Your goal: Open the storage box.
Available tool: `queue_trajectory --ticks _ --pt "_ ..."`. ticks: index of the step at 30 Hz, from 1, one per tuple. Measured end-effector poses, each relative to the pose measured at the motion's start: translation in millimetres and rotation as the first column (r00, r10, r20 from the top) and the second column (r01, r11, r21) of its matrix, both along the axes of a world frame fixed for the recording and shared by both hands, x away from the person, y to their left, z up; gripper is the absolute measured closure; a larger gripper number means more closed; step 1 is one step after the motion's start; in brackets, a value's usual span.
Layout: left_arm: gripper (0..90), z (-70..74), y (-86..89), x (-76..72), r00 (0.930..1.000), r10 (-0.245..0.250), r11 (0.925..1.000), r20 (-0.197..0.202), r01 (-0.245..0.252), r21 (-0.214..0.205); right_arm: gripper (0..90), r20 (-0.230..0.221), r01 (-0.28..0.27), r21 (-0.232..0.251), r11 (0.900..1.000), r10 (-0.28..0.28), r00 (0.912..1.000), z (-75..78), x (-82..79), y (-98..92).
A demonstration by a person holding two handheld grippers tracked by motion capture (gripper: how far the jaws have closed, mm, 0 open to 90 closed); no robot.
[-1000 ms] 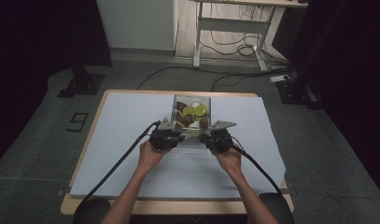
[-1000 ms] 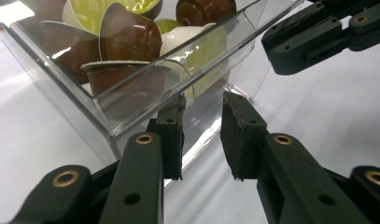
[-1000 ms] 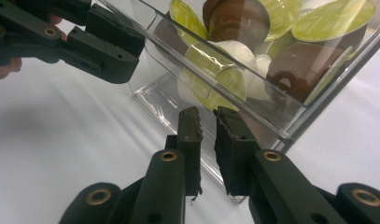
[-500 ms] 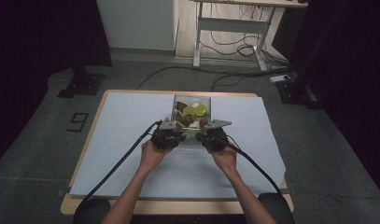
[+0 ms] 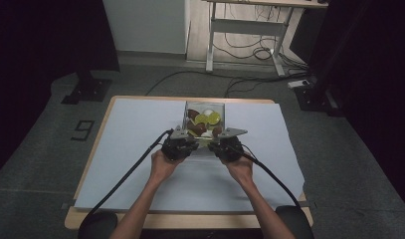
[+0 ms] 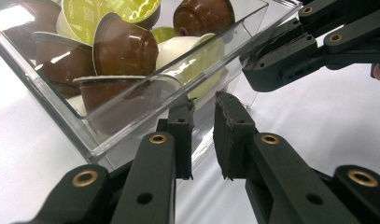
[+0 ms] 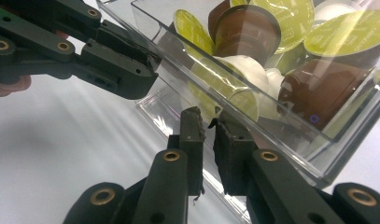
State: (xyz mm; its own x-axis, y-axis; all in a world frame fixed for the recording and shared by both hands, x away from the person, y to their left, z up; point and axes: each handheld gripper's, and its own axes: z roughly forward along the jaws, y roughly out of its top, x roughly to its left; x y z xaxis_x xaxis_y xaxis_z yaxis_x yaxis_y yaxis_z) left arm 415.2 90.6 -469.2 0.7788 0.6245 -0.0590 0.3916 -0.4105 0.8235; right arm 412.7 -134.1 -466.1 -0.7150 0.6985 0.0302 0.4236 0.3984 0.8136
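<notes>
Both tongs, left (image 5: 186,144) and right (image 5: 217,145), pinch the clear box's (image 5: 205,107) near wall; lift evenly so the capsules (image 5: 204,119) stay inside.

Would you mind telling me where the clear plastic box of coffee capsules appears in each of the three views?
High view: the clear box sits mid-table on the white sheet, just beyond both grippers.
Left gripper view: the clear box fills the upper left, its near wall between the jaws.
Right gripper view: the clear box fills the upper right, its near wall between the jaws.
Shared landmark: the yellow-green capsule lids.
</notes>
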Motion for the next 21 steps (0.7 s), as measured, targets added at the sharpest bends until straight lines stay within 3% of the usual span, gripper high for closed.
queue_trajectory --ticks 15,21 --pt "76.1 -2.0 1.6 -15.1 0.9995 -0.029 0.9996 0.008 0.029 -0.002 78.7 0.013 -0.031 -0.032 0.999 0.032 0.9994 1.9 -15.2 2.3" --pt "76.1 -1.8 2.7 -23.6 0.9989 -0.042 0.9989 0.022 0.042 0.02 78.6 0.018 -0.051 -0.049 0.9975 0.052 0.9985 2.3 -23.5 4.0"
